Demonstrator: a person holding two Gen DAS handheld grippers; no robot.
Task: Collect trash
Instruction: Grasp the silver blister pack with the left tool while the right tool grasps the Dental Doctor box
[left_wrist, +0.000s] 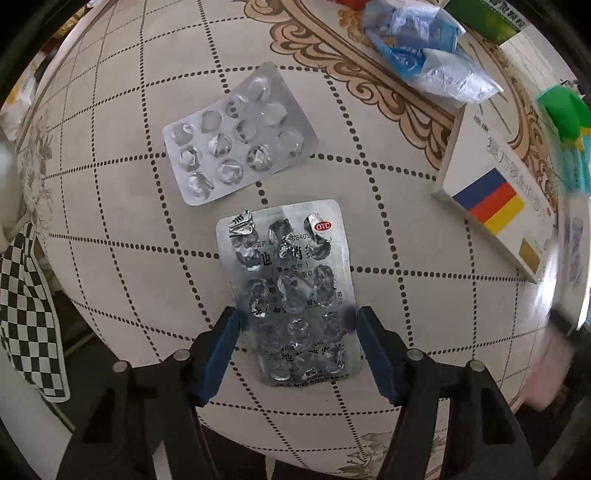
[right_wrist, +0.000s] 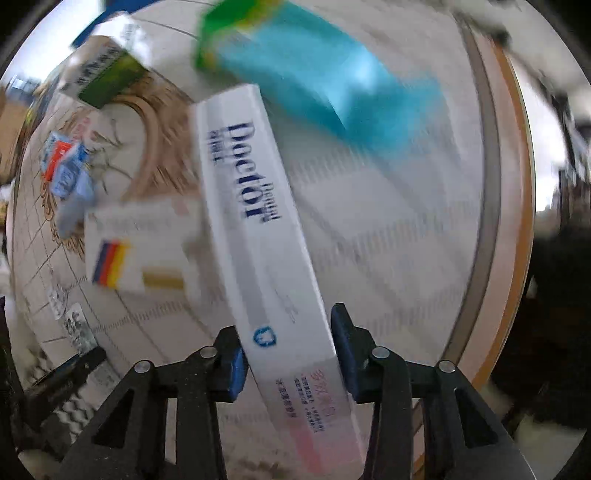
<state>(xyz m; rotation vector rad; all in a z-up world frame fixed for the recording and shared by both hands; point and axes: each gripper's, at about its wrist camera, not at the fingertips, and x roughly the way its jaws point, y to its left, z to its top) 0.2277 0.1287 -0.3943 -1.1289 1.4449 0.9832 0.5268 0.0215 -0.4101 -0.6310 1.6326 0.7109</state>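
My left gripper (left_wrist: 297, 339) points down at the round table (left_wrist: 122, 192), covered in a cream cloth with a dotted grid; its blue pads (left_wrist: 221, 347) flank the near half of a printed foil blister sheet (left_wrist: 286, 280) and seem to touch both edges, though I cannot tell whether they press it. The sheet lies flat, its pockets burst. Just beyond it, apart, lies a second, clear blister sheet (left_wrist: 240, 136), also emptied. Farther off are crumpled blue-and-white wrappers (left_wrist: 424, 51) and, to the right, a white box with blue, red and yellow stripes (left_wrist: 491, 199). My right gripper (right_wrist: 288, 347) is narrowed onto a long white toothpaste carton (right_wrist: 258, 221) printed "Doctor"; both pads meet its sides near the lower end. This view is blurred. A blue-and-green package (right_wrist: 314, 77) lies beyond the carton, and a green-ended box (right_wrist: 107, 74) at upper left.
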